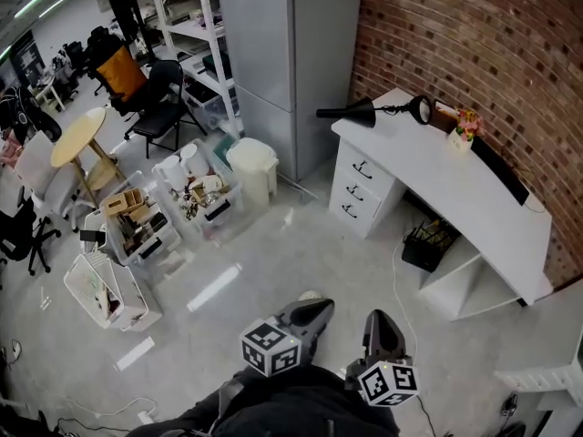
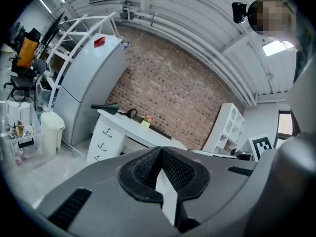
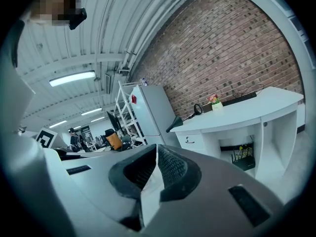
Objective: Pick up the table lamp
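You held the left gripper (image 1: pixel 308 317) and right gripper (image 1: pixel 383 332) low and nearly level, jaws pressed together (both empty). The black table lamp (image 1: pixel 369 111) sat well ahead on the white desk (image 1: pixel 474 194).

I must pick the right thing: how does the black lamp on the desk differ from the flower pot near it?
The lamp is black; the flower pot is pale with pink and yellow blooms. The lamp is long, its shade jutting past the end of the desk; the flower pot is small. Both stand on the white desk.
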Tool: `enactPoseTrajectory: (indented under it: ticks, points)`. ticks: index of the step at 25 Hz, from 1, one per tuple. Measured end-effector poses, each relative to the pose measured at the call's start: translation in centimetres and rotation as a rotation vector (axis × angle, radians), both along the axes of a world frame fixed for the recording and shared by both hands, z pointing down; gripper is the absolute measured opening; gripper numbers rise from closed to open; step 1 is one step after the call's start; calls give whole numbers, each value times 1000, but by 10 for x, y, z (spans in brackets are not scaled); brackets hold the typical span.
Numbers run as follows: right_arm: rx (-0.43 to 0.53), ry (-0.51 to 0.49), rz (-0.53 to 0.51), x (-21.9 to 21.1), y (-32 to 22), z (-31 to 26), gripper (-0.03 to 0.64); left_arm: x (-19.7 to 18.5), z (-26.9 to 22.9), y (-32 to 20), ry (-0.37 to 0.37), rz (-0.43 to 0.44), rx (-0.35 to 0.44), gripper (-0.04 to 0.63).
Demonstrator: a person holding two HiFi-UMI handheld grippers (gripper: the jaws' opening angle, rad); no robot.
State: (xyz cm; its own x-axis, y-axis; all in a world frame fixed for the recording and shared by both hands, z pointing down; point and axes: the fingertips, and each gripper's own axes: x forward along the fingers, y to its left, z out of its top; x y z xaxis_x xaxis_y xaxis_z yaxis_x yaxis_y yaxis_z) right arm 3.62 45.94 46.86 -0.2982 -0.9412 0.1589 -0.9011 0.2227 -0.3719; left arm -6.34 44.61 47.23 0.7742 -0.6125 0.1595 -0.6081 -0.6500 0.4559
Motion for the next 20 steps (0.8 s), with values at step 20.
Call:
enactPoseTrajectory:
  ticks: [20]
  points:
    - [-50,-14,100,35,-177,-17,15,31,-27,-186,11,74,-25,8]
